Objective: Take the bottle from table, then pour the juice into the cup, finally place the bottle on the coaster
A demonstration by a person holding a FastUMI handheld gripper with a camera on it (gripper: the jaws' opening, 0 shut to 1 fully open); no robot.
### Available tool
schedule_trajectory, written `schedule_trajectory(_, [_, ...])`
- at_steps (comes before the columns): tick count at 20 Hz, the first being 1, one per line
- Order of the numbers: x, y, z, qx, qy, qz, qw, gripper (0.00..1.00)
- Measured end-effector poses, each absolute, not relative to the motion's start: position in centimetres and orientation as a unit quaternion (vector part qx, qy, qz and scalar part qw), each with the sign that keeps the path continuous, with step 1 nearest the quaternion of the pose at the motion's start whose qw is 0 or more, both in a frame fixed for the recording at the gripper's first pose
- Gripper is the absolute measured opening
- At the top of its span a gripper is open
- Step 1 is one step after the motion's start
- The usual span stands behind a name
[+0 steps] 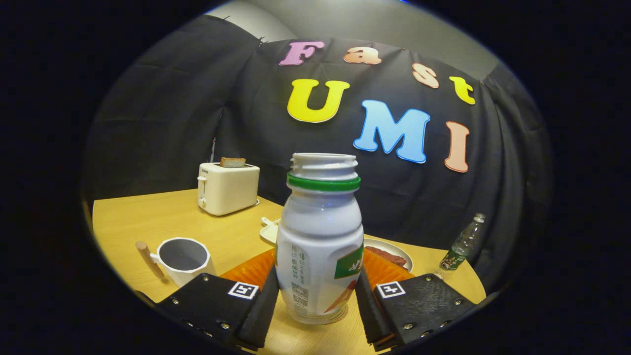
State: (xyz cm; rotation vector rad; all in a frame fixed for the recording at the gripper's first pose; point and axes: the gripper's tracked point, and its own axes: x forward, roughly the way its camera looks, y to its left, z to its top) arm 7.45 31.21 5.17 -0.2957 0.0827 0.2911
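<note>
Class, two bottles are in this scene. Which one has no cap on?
The white bottle with the green ring, standing between the gripper fingers, is uncapped. The clear bottle at the table's far edge is capped.

Dim booth, sharp centre, fisheye bending at the edges.

The gap between the gripper [315,305] fingers is taken up by an upright, uncapped bottle [319,246], bare tabletop [148,217] is left open toward the toaster [228,187], and the way ahead is crowded by a cup [183,259], an orange coaster [254,270] and a plate [392,251].
</note>
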Motion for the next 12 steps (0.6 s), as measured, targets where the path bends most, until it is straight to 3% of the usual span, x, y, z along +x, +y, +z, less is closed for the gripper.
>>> schedule_trajectory(12, [10.4,30.6,3.0,-0.113,0.038,0.133,0.984,0.72])
